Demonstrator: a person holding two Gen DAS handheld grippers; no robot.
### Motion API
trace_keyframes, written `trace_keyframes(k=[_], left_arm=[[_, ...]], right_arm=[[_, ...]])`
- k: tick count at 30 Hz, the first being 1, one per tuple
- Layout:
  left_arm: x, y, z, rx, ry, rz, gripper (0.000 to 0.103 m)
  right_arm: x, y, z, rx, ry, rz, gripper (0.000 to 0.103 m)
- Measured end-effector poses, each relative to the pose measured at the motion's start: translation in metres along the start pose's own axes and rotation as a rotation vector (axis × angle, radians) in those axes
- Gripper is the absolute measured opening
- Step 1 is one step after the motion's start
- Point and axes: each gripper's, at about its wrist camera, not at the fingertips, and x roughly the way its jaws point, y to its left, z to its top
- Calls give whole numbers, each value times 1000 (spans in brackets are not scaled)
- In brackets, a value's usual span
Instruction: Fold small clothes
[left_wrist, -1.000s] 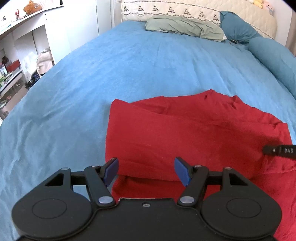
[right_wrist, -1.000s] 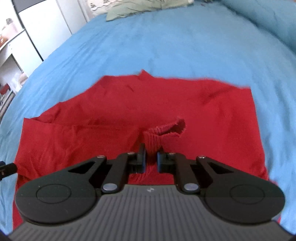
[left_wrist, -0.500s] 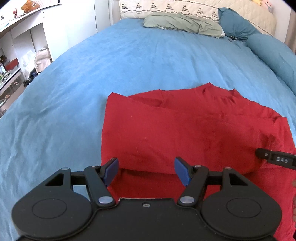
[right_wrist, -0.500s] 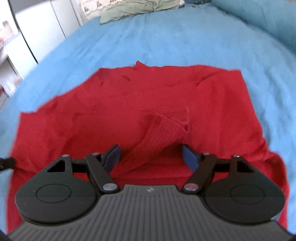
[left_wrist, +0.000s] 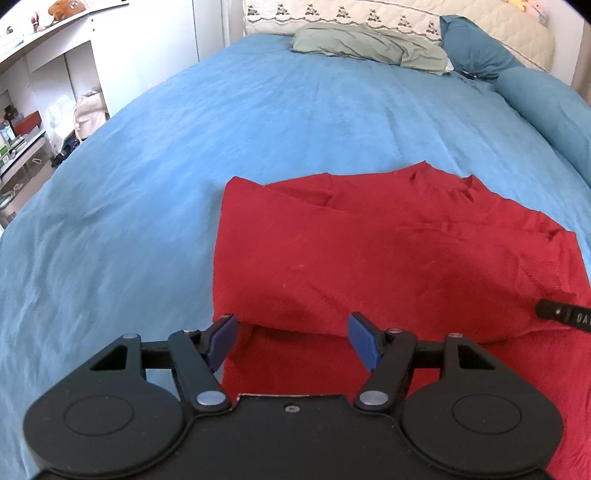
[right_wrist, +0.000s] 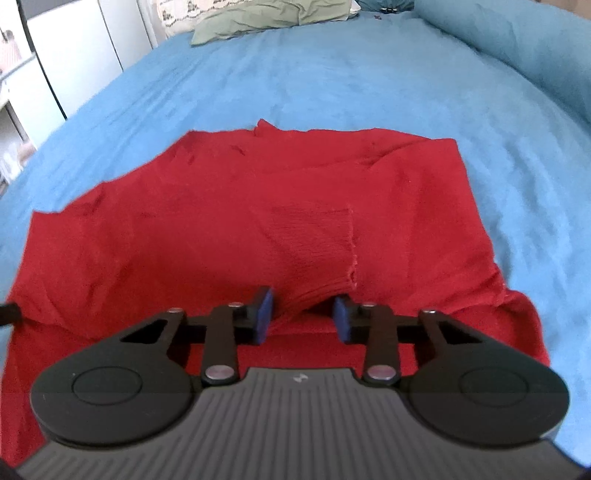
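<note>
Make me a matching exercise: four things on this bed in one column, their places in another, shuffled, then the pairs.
Things:
1. red knit garment
2. ribbed red cuff
3. green pillow
4. left tongs

Places:
A. at the head of the blue bed sheet
B. between the closing right tongs
C. spread on the near part of the sheet
D. open, over the garment's near left corner

Pairs: 1-C, 2-B, 3-A, 4-D

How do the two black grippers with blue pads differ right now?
The left gripper has its jaws spread wide over a folded edge of the red knit garment; the right gripper stands narrower and is closing, with a ribbed cuff between its pads. Both point down at the same garment.
</note>
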Motion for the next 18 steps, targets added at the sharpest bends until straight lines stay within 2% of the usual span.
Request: trace_keyframes(k=[1, 2, 5, 8, 13, 14, 18], left_arm=[[0, 0, 0, 1, 2, 4, 71], [1, 0, -1, 3, 2, 10, 71], [2, 2, -3, 5, 7, 20, 71], [3, 4, -6, 10, 12, 31, 71], [8, 7, -12, 10, 30, 47, 71], [8, 8, -13, 9, 32, 49, 71], [13, 9, -15, 16, 39, 63, 71]], right_arm=[[0, -2, 2, 14, 1, 8, 25], [-1, -3, 5, 28, 2, 13, 21], [-11, -3, 18, 41, -31, 32, 20], [-33, -1, 36, -4, -112, 29, 20], [-60, -28, 60, 12, -218, -56, 20], [-61, -34, 60, 10, -223, -81, 20], [-38, -61, 49, 38, -122, -107, 20]])
